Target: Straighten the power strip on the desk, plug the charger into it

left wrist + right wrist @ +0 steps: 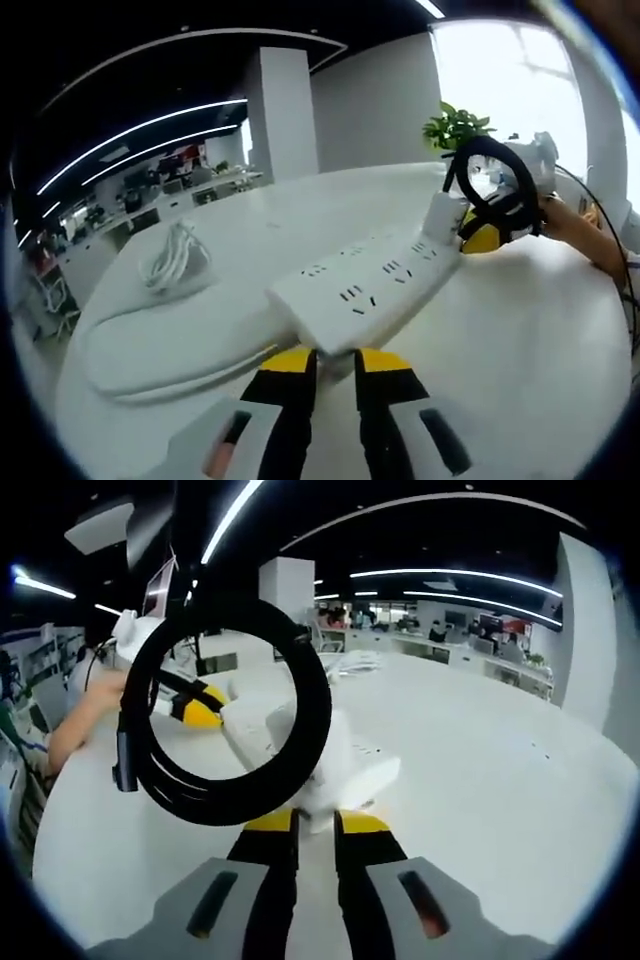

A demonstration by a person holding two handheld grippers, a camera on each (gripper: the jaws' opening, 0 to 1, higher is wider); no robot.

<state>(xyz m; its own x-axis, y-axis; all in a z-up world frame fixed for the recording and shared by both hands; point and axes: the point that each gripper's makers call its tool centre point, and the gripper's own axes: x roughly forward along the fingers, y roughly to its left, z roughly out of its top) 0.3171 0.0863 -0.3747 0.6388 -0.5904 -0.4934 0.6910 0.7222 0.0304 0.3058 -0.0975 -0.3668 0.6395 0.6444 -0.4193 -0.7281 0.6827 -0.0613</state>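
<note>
Power strip (372,285): white, flat on table (520,360), long axis running from left tongs (333,365) toward right tongs (487,232). Left tongs nearly closed on near end. White charger (290,742) with coiled black cable (215,715) held in right tongs (318,825), at strip's far end.

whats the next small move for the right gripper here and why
Probably press the charger straight down into the power strip. In the left gripper view the right gripper holds the white charger, black cable coil hanging, at the strip's far end, though whether the prongs are seated is hidden. The left gripper grips the strip's near end, which should steady it.
</note>
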